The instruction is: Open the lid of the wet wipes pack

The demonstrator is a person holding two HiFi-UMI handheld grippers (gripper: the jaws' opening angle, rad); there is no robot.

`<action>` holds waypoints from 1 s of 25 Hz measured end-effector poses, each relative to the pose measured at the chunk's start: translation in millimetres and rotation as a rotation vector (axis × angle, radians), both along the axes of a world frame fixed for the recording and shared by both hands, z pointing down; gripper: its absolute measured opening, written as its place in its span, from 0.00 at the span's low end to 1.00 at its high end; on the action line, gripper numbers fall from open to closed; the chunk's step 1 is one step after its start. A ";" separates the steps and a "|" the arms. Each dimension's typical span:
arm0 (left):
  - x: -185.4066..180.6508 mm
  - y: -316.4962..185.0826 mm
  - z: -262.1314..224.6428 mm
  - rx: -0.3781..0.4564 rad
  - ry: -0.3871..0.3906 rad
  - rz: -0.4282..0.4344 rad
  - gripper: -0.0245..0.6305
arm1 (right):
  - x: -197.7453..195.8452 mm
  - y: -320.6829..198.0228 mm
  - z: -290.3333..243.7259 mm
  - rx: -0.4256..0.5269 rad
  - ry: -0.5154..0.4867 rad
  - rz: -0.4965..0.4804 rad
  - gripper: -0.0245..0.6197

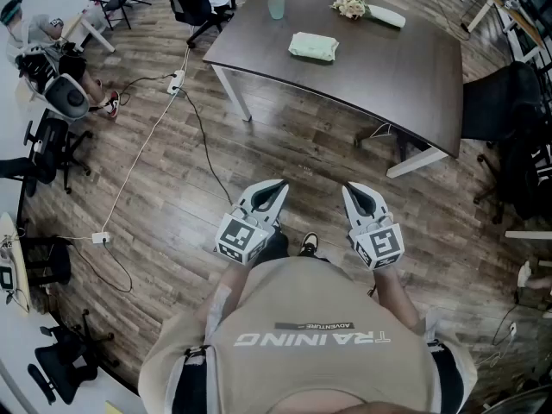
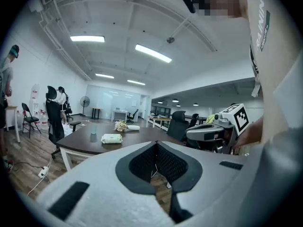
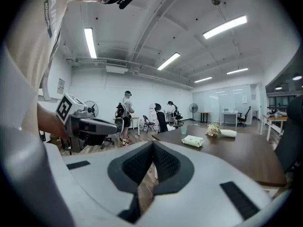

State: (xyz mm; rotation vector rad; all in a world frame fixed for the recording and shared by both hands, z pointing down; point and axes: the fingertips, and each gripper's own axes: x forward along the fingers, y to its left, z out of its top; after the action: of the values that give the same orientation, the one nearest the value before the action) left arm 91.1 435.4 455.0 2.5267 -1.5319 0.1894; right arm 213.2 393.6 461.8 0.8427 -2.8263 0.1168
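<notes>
Wipes pack (image 1: 312,47) pale green, flat on table (image 1: 405,76).

A dark table (image 1: 371,67) stands on a wood-plank floor (image 1: 293,145). A pale green cup (image 1: 275,8) sits upright near the table's far left corner. A small bunch of flowers (image 1: 349,3) lies by the far edge, with a white roll (image 1: 385,15) just beside it. On the floor left of the table, a power strip (image 1: 176,82) trails a white cable (image 1: 142,149). A black office chair (image 1: 194,7) stands at the table's left end.
</notes>
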 end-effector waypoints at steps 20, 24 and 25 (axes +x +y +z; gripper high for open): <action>-113.8 -27.2 8.9 0.032 0.011 0.057 0.05 | -104.6 -29.0 -1.7 0.002 0.025 0.126 0.06; -128.0 -27.9 9.4 0.029 0.029 0.064 0.05 | -116.0 -28.8 1.1 -0.008 0.064 0.124 0.06; -132.2 -29.3 12.4 0.036 0.006 0.065 0.05 | -119.2 -31.0 1.2 -0.008 0.067 0.125 0.06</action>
State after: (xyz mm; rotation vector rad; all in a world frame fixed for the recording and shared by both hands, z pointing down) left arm -41.1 406.1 467.4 2.6039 -1.4655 0.1652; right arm 94.0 362.6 463.0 1.0018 -2.7089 0.1154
